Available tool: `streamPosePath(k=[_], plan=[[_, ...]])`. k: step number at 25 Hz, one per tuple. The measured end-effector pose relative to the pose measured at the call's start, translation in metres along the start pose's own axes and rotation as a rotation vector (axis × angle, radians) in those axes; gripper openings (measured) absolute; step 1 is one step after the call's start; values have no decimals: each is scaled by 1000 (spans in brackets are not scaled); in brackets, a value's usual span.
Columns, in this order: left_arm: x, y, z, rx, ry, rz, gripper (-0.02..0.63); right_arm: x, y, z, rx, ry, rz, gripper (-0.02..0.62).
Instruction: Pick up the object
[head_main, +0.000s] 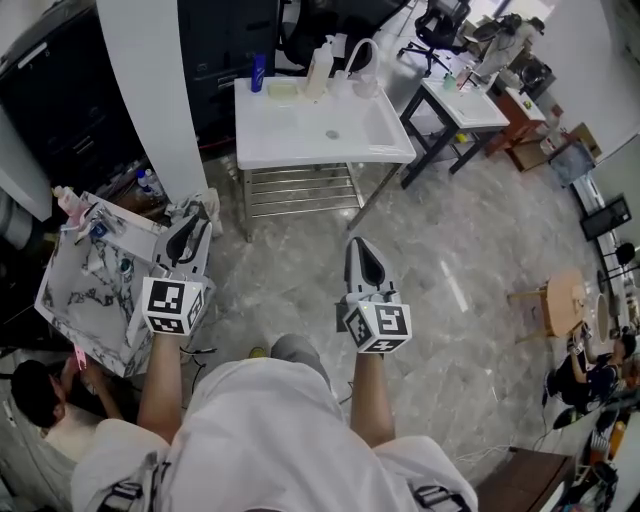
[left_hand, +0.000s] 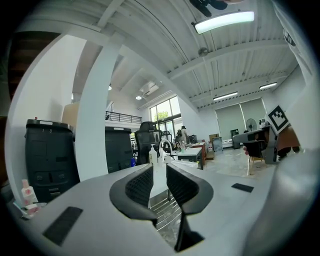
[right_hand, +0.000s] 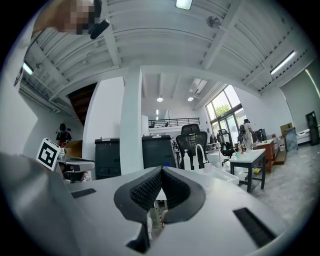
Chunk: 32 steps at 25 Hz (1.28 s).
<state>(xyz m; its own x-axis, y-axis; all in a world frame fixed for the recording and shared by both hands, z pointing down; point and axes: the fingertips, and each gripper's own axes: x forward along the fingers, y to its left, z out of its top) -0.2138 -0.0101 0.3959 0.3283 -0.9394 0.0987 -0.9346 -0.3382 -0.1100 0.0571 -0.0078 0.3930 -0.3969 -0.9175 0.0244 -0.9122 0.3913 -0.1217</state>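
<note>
a grey marbled floor (head_main: 470, 260) fills most of the head view, and a stretch of it lies between the person and a white sink table (head_main: 300, 135) with a slatted metal shelf beneath. a broad white pillar (head_main: 150, 90) rises just left of that table, with black cabinets (head_main: 60, 130) behind it. at the left, close to the person, a marble-patterned worktop (head_main: 70, 290) is cluttered with small items too jumbled to name. a seated person (head_main: 45, 400) is beside its near edge. a second table with a white top and black legs (head_main: 465, 108) stands off the sink table's right corner, well apart from both grippers.

the left gripper (head_main: 193, 225) hovers over the right edge of the marble-patterned worktop. its jaws stand apart with nothing between them, and the sink table shows through the gap in the left gripper view. the right gripper (head_main: 358, 245) hangs over the floor, jaws pressed together and holding nothing.

along the sink table's back edge stand a white arched tap (head_main: 362, 52), white pump bottles (head_main: 320, 68) and, at the back left corner, a small blue bottle (head_main: 258, 72). which of these is the object to pick up i cannot tell — all are well apart from both grippers.
</note>
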Motion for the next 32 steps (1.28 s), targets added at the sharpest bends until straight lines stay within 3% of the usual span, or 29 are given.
streamPosePath(k=[11,32], plan=[[108,47,-16,-2,7,-2,75,117,-35,-15,7,9,21,7],[448,109,-7,-10,81,89,75,439,-227,6,30,58,127,8]])
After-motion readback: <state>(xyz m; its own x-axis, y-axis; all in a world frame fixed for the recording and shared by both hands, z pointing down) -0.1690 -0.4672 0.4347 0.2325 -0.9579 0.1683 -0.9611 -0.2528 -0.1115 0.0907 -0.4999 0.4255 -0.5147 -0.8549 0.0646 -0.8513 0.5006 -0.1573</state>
